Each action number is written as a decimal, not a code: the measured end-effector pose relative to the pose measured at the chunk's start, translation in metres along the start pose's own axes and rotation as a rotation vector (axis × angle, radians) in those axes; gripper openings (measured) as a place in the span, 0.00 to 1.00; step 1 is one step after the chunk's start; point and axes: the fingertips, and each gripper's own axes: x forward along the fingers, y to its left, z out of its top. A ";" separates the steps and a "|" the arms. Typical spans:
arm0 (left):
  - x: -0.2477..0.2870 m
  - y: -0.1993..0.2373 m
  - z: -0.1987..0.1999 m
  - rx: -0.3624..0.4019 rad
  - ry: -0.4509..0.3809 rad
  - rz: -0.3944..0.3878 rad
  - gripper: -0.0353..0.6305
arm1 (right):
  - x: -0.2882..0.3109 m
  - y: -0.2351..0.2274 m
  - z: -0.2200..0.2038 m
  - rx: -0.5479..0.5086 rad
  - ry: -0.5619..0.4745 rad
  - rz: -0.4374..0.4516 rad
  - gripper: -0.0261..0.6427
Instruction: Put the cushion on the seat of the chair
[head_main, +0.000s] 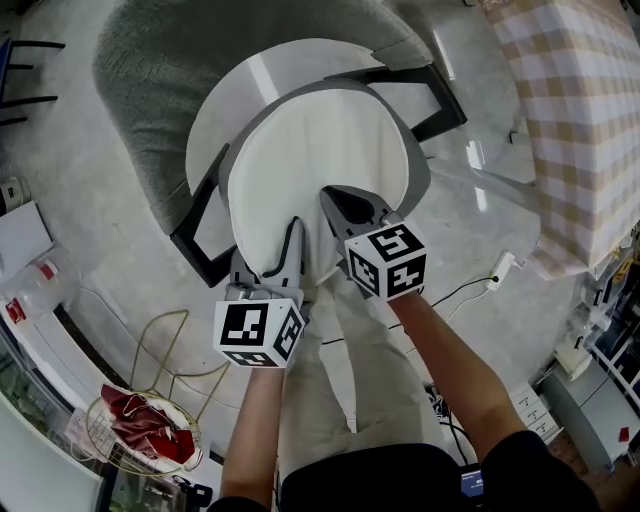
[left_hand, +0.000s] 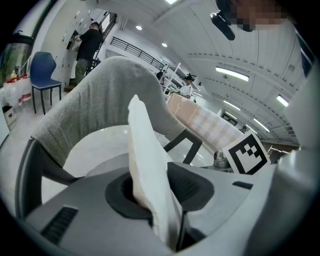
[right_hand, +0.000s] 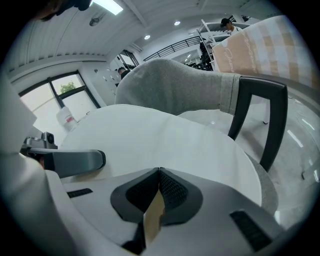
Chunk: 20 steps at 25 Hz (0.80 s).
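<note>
Left gripper (head_main: 268, 255) and right gripper (head_main: 350, 207) pinch the cushion (head_main: 320, 150), lengthwise toward the chair back (head_main: 160, 70).

The cushion (head_main: 320, 170) lies over the seat's (head_main: 250, 90) front half, backrest (head_main: 150, 70) behind, table (head_main: 570, 120) right, basket (head_main: 140, 425) on the floor (head_main: 120, 270) left.

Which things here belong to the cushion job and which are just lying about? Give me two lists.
For the job:
white cushion
grey chair
left gripper and right gripper, both gripping the cushion's near edge

Lying about:
checked tablecloth
wire basket holding a red cloth
white plug on the floor
blue chair in the background
</note>
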 end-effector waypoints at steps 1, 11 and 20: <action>0.001 0.001 0.000 -0.001 0.000 0.004 0.22 | 0.001 -0.002 -0.001 0.004 0.003 -0.002 0.07; 0.007 0.013 -0.009 -0.009 0.025 0.025 0.36 | 0.017 -0.009 -0.015 0.002 0.039 -0.002 0.07; 0.009 0.026 -0.021 0.009 0.071 0.043 0.38 | 0.033 -0.010 -0.029 -0.025 0.079 0.000 0.07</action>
